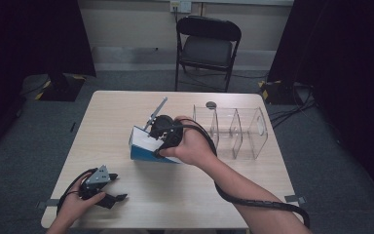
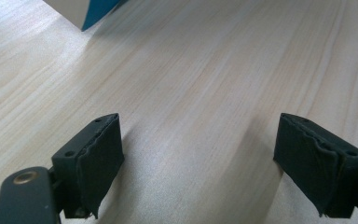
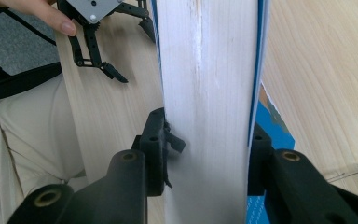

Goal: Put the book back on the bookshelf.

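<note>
A white box with blue sides (image 1: 143,146) stands near the middle of the wooden table (image 1: 199,195). My right gripper (image 1: 158,139) comes at it from the right and is shut on it. In the right gripper view the two black jaws (image 3: 207,149) press on either side of the box's white face (image 3: 209,70). My left gripper (image 1: 118,187) rests near the table's front left corner, open with nothing between its fingers. Its jaws (image 2: 200,163) stand wide over bare wood, with a corner of the box (image 2: 81,11) at the top left. The left gripper (image 3: 135,51) also appears beyond the box in the right gripper view.
A clear plastic organiser (image 1: 233,129) with several compartments stands just right of the box. A small dark disc (image 1: 211,105) lies behind it. A black folding chair (image 1: 207,46) stands beyond the table's far edge.
</note>
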`<state>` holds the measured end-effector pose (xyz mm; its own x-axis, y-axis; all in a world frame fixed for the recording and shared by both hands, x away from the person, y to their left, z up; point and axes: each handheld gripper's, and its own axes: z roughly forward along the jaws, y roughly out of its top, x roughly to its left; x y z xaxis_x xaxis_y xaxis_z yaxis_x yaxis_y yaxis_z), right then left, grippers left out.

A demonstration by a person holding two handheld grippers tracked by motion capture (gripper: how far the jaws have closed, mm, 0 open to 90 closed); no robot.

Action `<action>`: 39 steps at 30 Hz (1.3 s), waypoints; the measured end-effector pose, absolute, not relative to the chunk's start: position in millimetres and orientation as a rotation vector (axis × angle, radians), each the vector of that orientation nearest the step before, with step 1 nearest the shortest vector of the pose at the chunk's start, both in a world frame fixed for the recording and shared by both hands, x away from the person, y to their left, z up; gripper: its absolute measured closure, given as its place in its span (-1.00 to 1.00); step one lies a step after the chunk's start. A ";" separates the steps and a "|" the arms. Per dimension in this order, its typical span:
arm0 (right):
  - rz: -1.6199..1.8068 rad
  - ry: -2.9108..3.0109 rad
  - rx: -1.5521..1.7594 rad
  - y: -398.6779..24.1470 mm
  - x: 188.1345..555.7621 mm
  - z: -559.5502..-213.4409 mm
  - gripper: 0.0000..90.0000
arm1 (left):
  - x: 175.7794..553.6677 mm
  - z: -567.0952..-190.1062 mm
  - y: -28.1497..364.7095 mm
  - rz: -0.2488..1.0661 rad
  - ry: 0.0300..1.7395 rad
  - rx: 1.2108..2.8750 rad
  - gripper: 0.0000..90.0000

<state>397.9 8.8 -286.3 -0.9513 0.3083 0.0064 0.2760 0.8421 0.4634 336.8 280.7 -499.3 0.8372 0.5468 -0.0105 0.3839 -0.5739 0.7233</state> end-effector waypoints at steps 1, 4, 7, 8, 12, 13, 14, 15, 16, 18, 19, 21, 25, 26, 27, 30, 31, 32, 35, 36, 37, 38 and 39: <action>0.725 2.950 0.472 8.4 397.6 -286.0 0.37 | 336.7 -499.4 280.8 0.275 0.676 2.250 -0.67; 0.719 2.948 0.458 9.0 396.5 -286.3 0.37 | 336.6 -500.2 280.6 0.276 0.675 2.238 -0.68; 0.717 2.949 0.479 9.3 395.7 -285.9 0.37 | 336.7 -500.3 281.1 0.283 0.671 2.237 -0.68; 0.721 2.949 0.466 9.3 396.3 -285.9 0.37 | 336.8 -500.0 281.5 0.288 0.667 2.243 -0.68; 0.700 2.962 0.484 8.3 394.9 -282.5 0.37 | 337.3 -500.6 281.9 0.290 0.660 2.239 -0.68; 0.701 2.963 0.484 7.9 394.9 -281.8 0.37 | 337.4 -500.7 282.0 0.291 0.659 2.237 -0.69; 0.705 2.962 0.480 7.4 394.6 -281.0 0.37 | 337.5 -500.7 281.9 0.290 0.659 2.237 -0.69; 0.697 2.965 0.495 7.2 393.6 -279.9 0.37 | 337.5 -500.8 281.9 0.291 0.659 2.237 -0.69; 0.698 2.970 0.498 6.5 393.5 -278.3 0.37 | 337.5 -500.7 281.9 0.291 0.659 2.238 -0.69; 0.692 2.971 0.491 5.4 392.0 -275.8 0.37 | 337.5 -500.8 281.9 0.291 0.659 2.237 -0.69; 0.694 2.977 0.493 4.9 392.1 -275.2 0.37 | 337.5 -500.8 281.9 0.291 0.659 2.237 -0.69; 0.680 2.986 0.505 4.9 389.6 -273.4 0.37 | 337.5 -500.8 281.9 0.291 0.659 2.237 -0.69; 0.682 2.988 0.505 3.9 389.5 -272.8 0.36 | 337.3 -500.9 281.7 0.287 0.662 2.235 -0.69; 0.685 2.988 0.507 3.5 389.7 -272.6 0.36 | 337.3 -500.9 281.7 0.287 0.662 2.235 -0.69; 0.683 2.990 0.509 3.5 388.9 -271.9 0.36 | 337.3 -500.9 281.7 0.287 0.663 2.235 -0.69; 0.681 3.001 0.503 2.8 388.0 -270.6 0.36 | 337.5 -500.8 281.9 0.291 0.660 2.237 -0.69; 0.680 3.002 0.505 2.6 387.9 -270.5 0.36 | 337.5 -500.8 281.9 0.291 0.659 2.237 -0.69; 0.680 3.001 0.507 2.5 387.7 -270.4 0.36 | 337.5 -500.8 281.9 0.291 0.659 2.237 -0.69; 0.684 3.003 0.513 2.9 388.8 -270.3 0.36 | 337.3 -500.9 281.7 0.286 0.662 2.235 -0.69; 0.684 3.005 0.514 3.2 389.2 -270.3 0.36 | 337.4 -500.9 281.7 0.286 0.661 2.236 -0.69; 0.680 3.008 0.513 3.4 389.6 -270.2 0.36 | 337.4 -500.9 281.8 0.289 0.660 2.237 -0.69; 0.681 3.008 0.512 3.6 389.8 -270.2 0.36 | 337.3 -500.9 281.7 0.286 0.662 2.235 -0.69; 0.680 3.008 0.515 3.8 389.8 -270.2 0.36 | 337.4 -500.9 281.7 0.286 0.661 2.236 -0.69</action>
